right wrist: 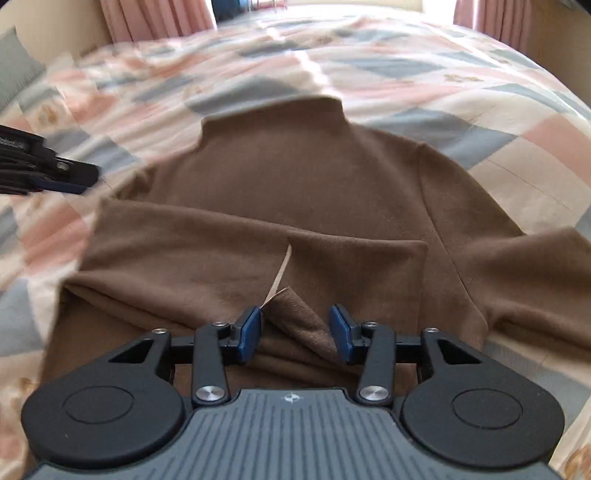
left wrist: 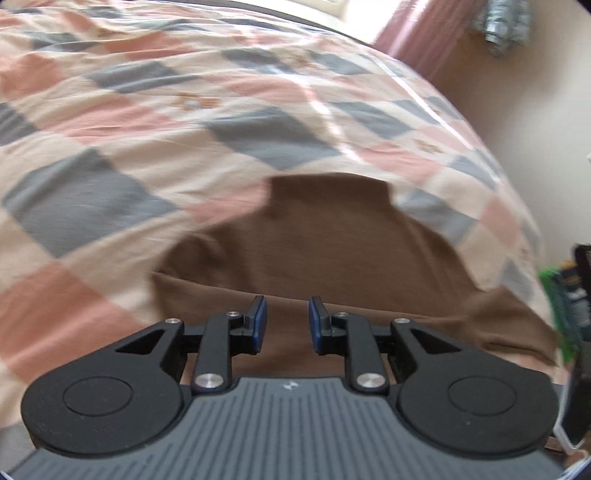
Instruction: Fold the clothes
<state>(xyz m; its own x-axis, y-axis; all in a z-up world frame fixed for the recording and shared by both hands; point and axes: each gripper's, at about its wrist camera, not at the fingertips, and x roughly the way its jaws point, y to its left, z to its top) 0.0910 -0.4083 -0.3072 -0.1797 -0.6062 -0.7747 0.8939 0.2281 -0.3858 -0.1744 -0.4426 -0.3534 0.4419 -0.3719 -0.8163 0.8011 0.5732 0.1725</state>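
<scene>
The brown sweater is lying face-down mid-bed, collar toward the far edge; one sleeve is already lying folded across its back, the other sleeve and the body fold seemingly remaining. The right gripper is gaping around a raised cuff, unclenched; the left gripper is hovering released. A checked quilt is covering the bed, pink curtains beyond.

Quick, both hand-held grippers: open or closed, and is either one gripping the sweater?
Left hand-held gripper: open, nothing between its pads, above the brown sweater.
Right hand-held gripper: open, a raised fold of sweater lies between its pads, not clamped.
</scene>
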